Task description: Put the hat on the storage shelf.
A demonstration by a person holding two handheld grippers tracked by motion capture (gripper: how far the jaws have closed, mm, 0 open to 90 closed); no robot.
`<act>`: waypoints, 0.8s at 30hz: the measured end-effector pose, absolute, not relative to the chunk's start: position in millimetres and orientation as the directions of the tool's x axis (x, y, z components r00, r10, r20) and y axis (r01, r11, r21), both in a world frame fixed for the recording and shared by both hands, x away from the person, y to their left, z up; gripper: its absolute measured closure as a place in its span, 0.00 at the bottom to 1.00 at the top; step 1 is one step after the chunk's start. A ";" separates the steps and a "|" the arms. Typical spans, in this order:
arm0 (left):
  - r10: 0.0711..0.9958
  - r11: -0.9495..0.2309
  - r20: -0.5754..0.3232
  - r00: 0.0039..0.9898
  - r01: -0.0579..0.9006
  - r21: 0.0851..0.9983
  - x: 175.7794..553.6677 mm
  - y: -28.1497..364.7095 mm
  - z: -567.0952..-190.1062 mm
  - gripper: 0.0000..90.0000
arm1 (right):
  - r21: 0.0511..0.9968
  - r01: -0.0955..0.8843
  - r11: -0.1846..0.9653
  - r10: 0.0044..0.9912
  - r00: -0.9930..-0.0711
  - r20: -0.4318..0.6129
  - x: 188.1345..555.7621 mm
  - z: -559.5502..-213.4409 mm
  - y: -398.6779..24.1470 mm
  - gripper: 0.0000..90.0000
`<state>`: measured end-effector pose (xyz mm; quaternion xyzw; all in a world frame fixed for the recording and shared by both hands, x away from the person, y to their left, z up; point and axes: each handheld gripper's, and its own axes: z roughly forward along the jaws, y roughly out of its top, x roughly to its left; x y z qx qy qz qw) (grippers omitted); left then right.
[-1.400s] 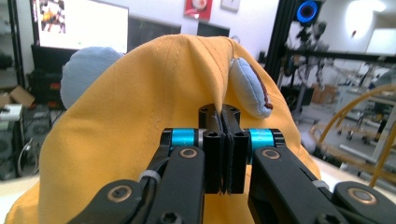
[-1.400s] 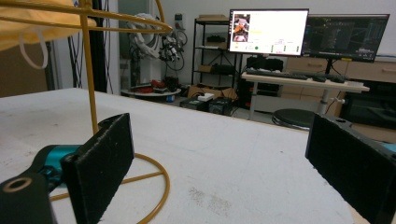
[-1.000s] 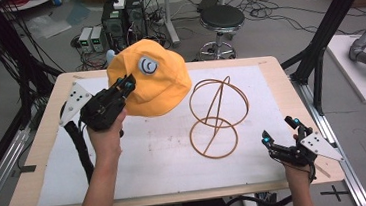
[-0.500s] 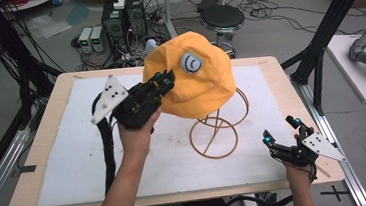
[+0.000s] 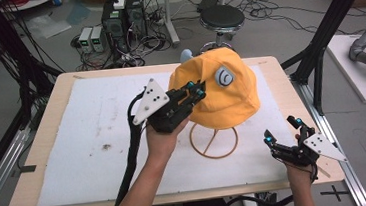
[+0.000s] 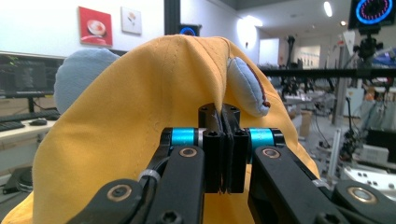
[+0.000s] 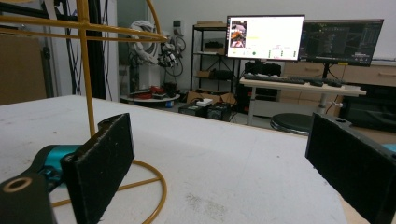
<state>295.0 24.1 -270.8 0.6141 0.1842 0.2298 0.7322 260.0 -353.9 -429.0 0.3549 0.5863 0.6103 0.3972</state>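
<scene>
with the left gripper (image 5: 196, 93) pinched on the soft orange cloth hat (image 5: 221, 99) and the right gripper (image 5: 283, 135) idle agape at five o'clock, probably centre the crown over the thin yellow wire stand (image 5: 214, 139) before letting go.

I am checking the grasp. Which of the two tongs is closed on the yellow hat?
The left tongs: their jaws are pressed together on a fold of the yellow hat above the wire stand. The right tongs stand open, holding nothing.
</scene>
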 end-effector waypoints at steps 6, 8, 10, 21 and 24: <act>0.560 0.105 0.021 0.828 -0.096 0.990 296.6 14.6 -280.1 0.98 | 0.998 -0.066 0.006 0.902 -0.431 -0.034 259.4 -428.7 -353.9 0.08; 0.559 0.103 0.013 0.829 -0.085 0.991 297.3 14.0 -283.6 0.98 | 0.998 -0.065 0.006 0.902 -0.431 -0.033 259.3 -428.6 -354.1 0.08; 0.560 0.102 0.009 0.829 -0.079 0.992 298.5 13.8 -286.8 0.98 | 0.998 -0.066 0.006 0.902 -0.430 -0.034 259.4 -428.8 -354.3 0.08; 0.566 0.097 0.002 0.825 -0.069 0.993 300.5 16.2 -294.3 0.80 | 0.998 -0.062 0.007 0.903 -0.429 -0.033 259.4 -429.1 -353.4 0.08; 0.580 0.091 0.002 0.815 -0.067 0.994 301.1 17.9 -293.9 0.66 | 0.998 -0.067 0.016 0.902 -0.430 -0.043 259.8 -429.0 -353.0 0.08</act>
